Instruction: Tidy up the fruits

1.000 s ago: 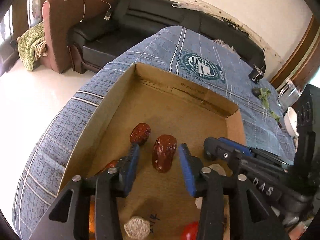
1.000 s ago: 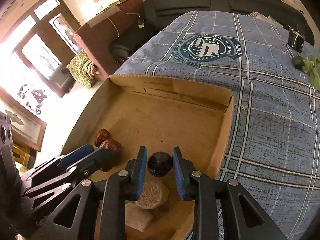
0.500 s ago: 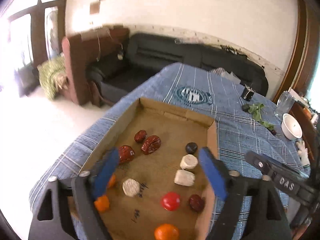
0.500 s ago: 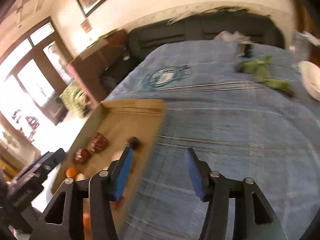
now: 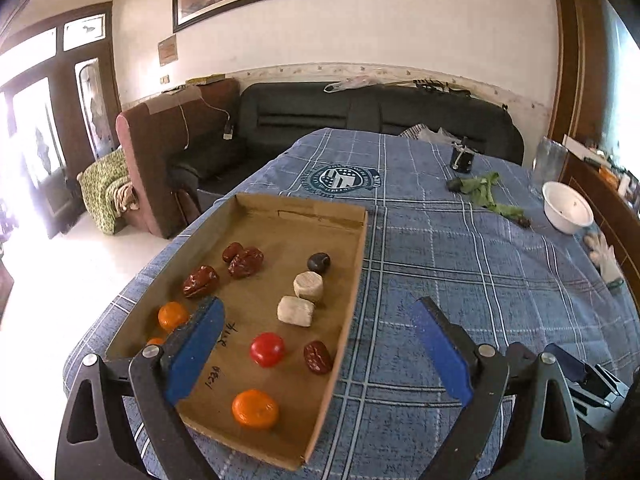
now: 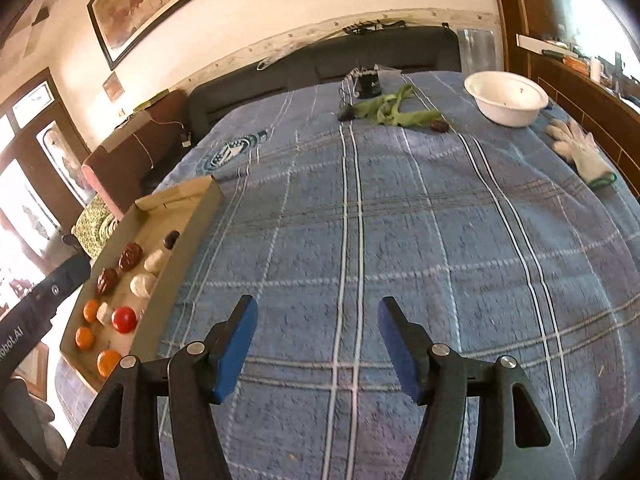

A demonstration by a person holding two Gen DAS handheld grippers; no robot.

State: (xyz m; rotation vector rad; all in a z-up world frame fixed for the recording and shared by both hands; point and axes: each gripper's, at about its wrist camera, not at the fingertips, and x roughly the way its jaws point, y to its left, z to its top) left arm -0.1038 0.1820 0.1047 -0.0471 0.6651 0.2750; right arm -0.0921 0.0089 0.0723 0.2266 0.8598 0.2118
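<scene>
Both grippers are pulling back from the box (image 5: 352, 280), the left gripper (image 5: 316, 354) and right gripper (image 6: 314, 346) opening their fingers with nothing between them, leaving the dates (image 5: 244, 260) and dark fruit (image 5: 319, 262) lying inside, so this placing looks done

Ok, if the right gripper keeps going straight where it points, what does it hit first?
Probably just the bare blue plaid tablecloth; the right gripper holds nothing, fingers opening, box off to its left.
</scene>
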